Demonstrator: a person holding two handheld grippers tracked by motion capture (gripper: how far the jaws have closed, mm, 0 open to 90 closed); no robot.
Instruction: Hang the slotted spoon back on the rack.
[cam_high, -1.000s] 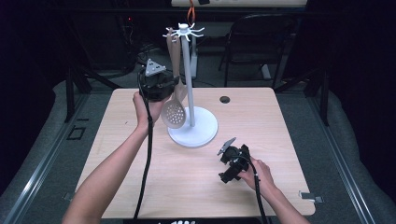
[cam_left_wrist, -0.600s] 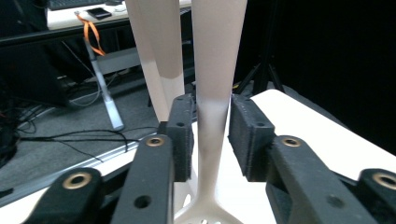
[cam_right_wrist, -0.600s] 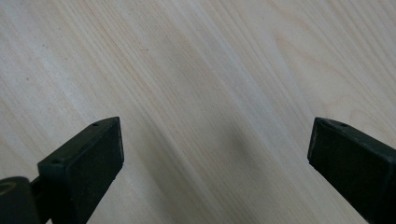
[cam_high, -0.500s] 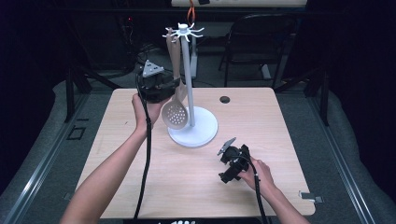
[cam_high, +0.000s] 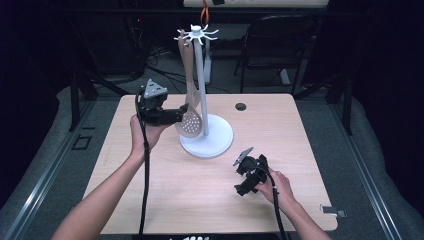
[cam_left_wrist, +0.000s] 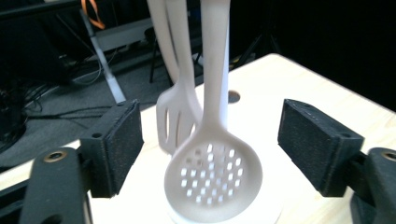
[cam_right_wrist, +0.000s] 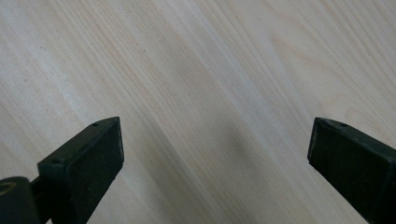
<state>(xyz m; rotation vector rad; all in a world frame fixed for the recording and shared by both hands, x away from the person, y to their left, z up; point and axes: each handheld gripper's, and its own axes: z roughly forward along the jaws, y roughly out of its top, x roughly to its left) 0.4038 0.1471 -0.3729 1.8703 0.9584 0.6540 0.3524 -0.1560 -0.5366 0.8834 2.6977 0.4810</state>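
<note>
Desk (cam_high: 165, 200), bare wood; white rack (cam_high: 206, 135) at centre, slotted spoon (cam_high: 190, 122) hanging free from it, released; left claw (cam_high: 181, 113) just opened wide, spoon between its pads untouched; right claw (cam_high: 243, 172) wide, idle, near desk edge

Black chair (cam_high: 280, 45) behind table (cam_high: 300, 130); orange strap (cam_high: 204, 12) hanging at back.
</note>
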